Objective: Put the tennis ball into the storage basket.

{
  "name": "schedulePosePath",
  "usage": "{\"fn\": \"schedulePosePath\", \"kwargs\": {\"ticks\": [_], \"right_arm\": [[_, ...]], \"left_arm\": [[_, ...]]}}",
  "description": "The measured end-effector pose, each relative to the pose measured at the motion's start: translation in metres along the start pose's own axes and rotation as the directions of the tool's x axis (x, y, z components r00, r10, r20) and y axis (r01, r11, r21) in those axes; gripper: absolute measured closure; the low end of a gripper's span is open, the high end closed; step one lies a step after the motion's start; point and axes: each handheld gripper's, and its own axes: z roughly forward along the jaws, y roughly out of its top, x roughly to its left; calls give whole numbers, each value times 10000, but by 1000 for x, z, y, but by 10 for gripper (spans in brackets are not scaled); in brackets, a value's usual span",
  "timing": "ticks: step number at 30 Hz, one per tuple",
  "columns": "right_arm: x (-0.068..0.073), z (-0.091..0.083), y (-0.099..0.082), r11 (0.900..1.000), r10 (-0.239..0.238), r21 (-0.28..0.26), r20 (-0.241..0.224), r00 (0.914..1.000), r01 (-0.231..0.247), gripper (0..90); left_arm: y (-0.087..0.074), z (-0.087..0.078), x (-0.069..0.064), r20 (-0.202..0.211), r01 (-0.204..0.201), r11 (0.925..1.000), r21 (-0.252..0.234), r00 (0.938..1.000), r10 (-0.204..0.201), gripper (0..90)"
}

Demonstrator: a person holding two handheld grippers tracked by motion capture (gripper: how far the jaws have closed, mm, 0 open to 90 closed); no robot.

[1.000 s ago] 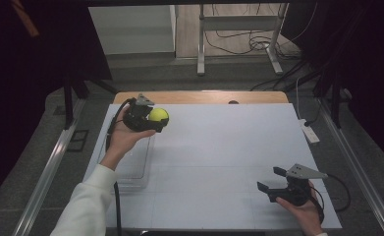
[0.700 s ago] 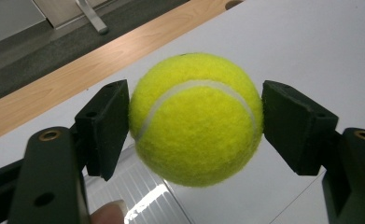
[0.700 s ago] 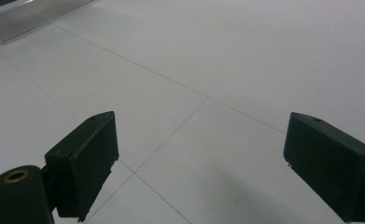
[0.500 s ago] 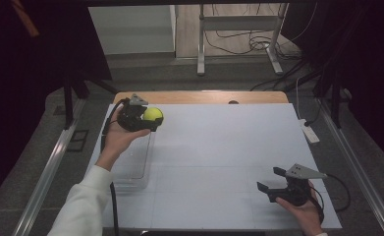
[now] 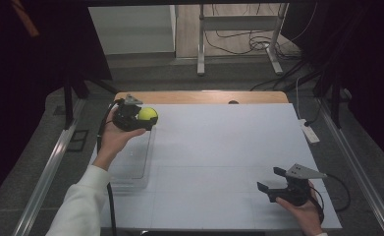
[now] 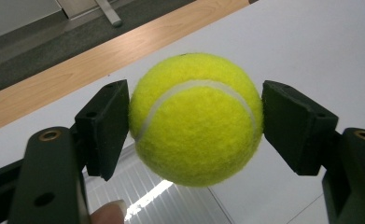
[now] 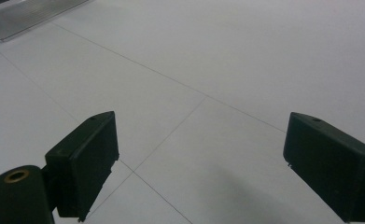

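A yellow-green tennis ball [image 5: 148, 116] [image 6: 196, 119] hangs above the table's far left, with my left gripper [image 5: 145, 119] [image 6: 194, 126] shut on it, both black pads pressed against its sides. Below it lies a clear plastic tray [image 5: 130, 160] [image 6: 171, 205] on the white table. My right gripper [image 5: 269, 180] [image 7: 201, 163] rests low at the near right of the table, its jaws open wide with nothing between them, over bare white tabletop.
The white table [image 5: 229, 147] has a wooden strip [image 5: 204, 97] along its far edge. A white power strip [image 5: 309, 131] lies at the right edge. Metal rails run along both sides on the floor, and a metal stand [image 5: 238, 34] with cables is behind.
My left hand has carried the ball a little to the left and toward the table's far edge. The right gripper has kept still.
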Motion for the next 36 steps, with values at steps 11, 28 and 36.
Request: {"fn": "schedulePosePath", "kwargs": {"ticks": [11,28,36], "right_arm": [[-1,0,0,10000,26,-2,25,10000,-26,105],[0,0,0,10000,39,-21,17,10000,-39,105],[0,0,0,10000,20,-6,18,10000,-20,105]], "left_arm": [[-3,-1,8,-238,185,9998,8,9995,-184,272],[-4,-4,20,-626,424,9991,-4,9971,-423,272],[-5,-4,30,-843,622,9981,38,9945,-617,272]]}}
